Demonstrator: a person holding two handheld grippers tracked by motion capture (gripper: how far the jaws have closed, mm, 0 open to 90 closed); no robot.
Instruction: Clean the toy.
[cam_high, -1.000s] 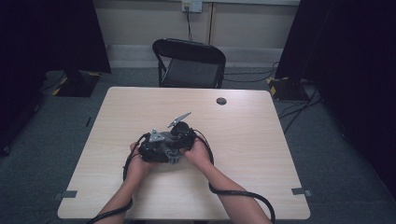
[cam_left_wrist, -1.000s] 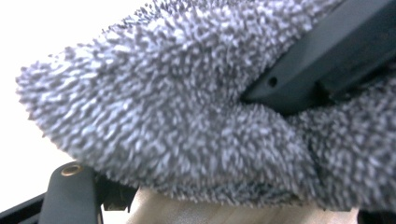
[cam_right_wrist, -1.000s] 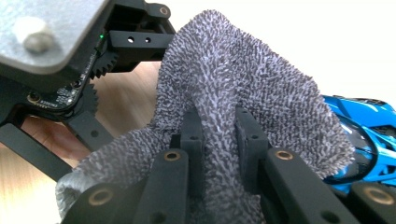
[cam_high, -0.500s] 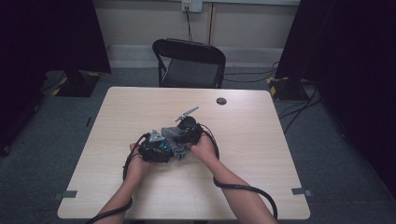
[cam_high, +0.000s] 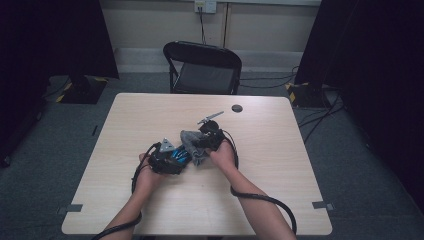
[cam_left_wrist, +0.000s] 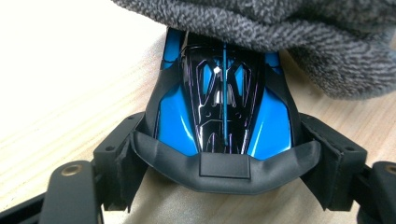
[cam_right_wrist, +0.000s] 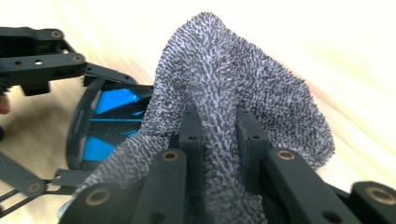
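At the middle of a pale wooden table (cam_high: 280, 200), we see a person working two hand-held grippers close together. The left gripper (cam_left_wrist: 224, 154) clasps a blue-and-black toy car (cam_left_wrist: 223, 112) across its body, one black pad pressed against each flank, the car's dark end nearest the camera that rides on it. The right gripper (cam_right_wrist: 218, 135) pinches a fold of grey terry cloth (cam_right_wrist: 233, 88) tight between its jaws, and the cloth drapes over the far end of the car, touching its glossy top. From above, we find the car (cam_high: 176, 156) and the cloth (cam_high: 192, 145) side by side between the two hands, a little toward the person's side of the tabletop. A small dark round disc (cam_high: 237, 108) lies well apart near the far edge, and a black folding chair (cam_high: 205, 65) stands behind the table.
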